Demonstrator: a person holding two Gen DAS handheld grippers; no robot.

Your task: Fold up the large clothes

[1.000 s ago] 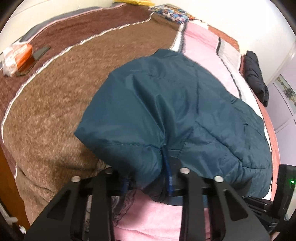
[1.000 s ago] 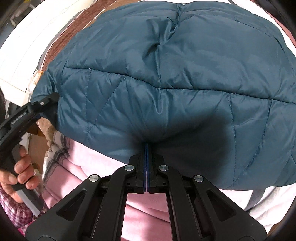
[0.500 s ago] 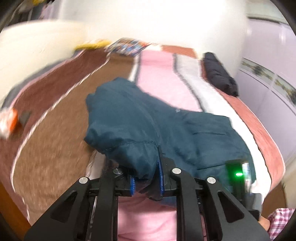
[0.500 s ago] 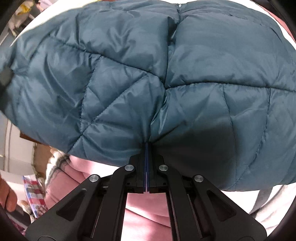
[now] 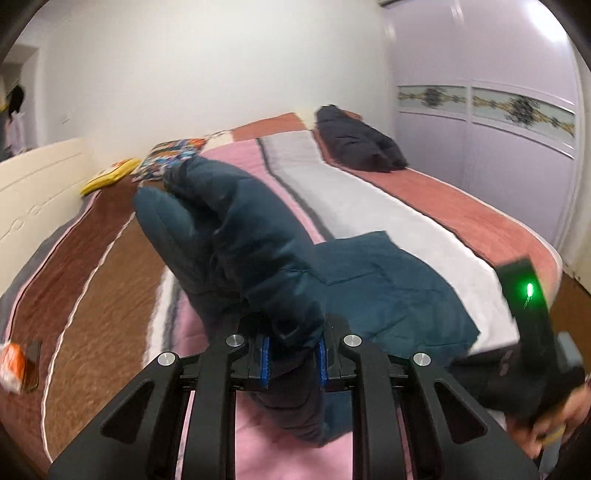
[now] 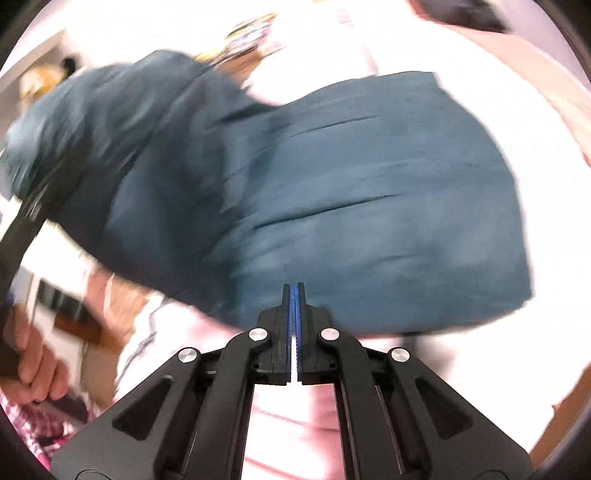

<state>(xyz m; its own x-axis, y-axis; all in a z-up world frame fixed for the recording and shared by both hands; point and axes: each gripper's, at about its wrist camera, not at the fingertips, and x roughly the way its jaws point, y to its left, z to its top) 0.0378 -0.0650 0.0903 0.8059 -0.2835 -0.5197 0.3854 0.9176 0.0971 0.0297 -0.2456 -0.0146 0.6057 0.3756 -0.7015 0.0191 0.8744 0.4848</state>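
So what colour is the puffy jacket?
Dark teal blue. The jacket shows best in the left wrist view, pinched in the left gripper.

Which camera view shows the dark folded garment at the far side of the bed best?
The left wrist view. There the dark garment lies sharp and whole on the bed's reddish strip, near the wardrobe. The right wrist view shows only a blurred, overexposed piece of it at the top edge.

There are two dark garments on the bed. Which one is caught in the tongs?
The teal quilted jacket, close by: the left tongs pinch a bunched fold of it. The black garment lies untouched at the bed's far end.
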